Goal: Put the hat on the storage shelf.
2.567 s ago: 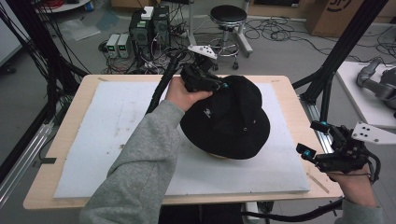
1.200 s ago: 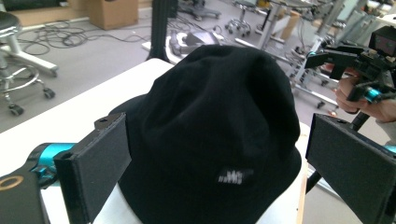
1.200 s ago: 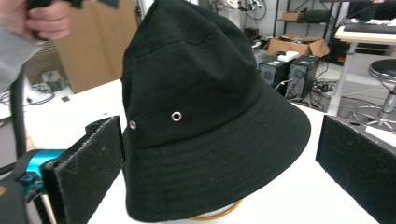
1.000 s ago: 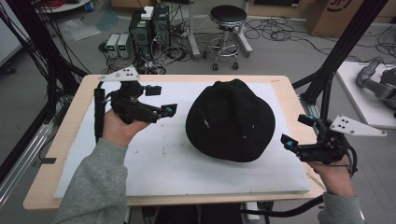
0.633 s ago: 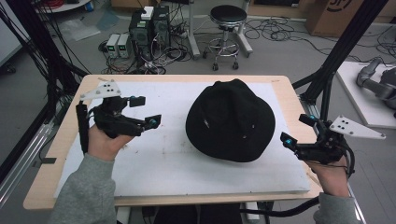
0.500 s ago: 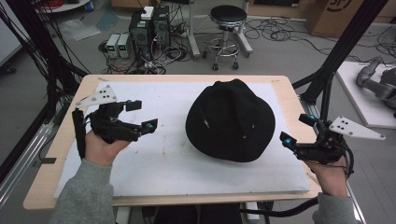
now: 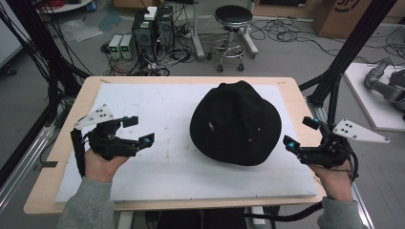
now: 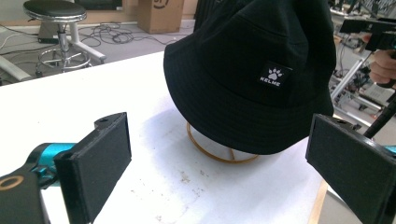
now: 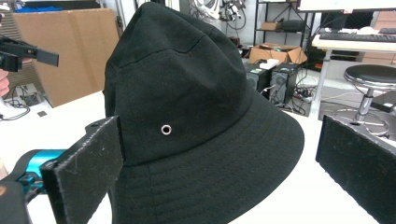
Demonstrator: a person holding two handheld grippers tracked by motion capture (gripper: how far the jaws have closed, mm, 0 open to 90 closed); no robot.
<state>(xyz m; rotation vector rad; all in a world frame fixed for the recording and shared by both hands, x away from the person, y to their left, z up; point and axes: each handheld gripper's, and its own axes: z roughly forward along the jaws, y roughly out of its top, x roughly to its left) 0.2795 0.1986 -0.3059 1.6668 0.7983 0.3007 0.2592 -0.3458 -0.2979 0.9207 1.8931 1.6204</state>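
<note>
A black bucket hat (image 7: 235,123) rests right of centre on the white mat (image 7: 143,105), propped on a thin wooden ring stand (image 8: 212,148) that peeks out under its brim. The hat (image 8: 254,70) carries a small white paw label; in the right gripper view the hat (image 9: 187,112) shows a metal eyelet. My left gripper (image 7: 140,130) hovers open over the mat's left side, well clear of the hat, jaws wide apart and empty. My right gripper (image 7: 302,132) stands open just off the hat's right brim, near the table's right edge, holding nothing.
The wooden table (image 7: 57,157) edges the mat on all sides. Behind the table are a stool (image 7: 233,21), computer towers (image 7: 154,26) and floor cables. Black frame posts (image 7: 351,52) rise at the right, with cardboard boxes (image 9: 65,51) beyond.
My left gripper has let go of the hat and drawn back to the left and toward the person, ending open over the mat's left side. Hat and right gripper have stayed nearly still.
</note>
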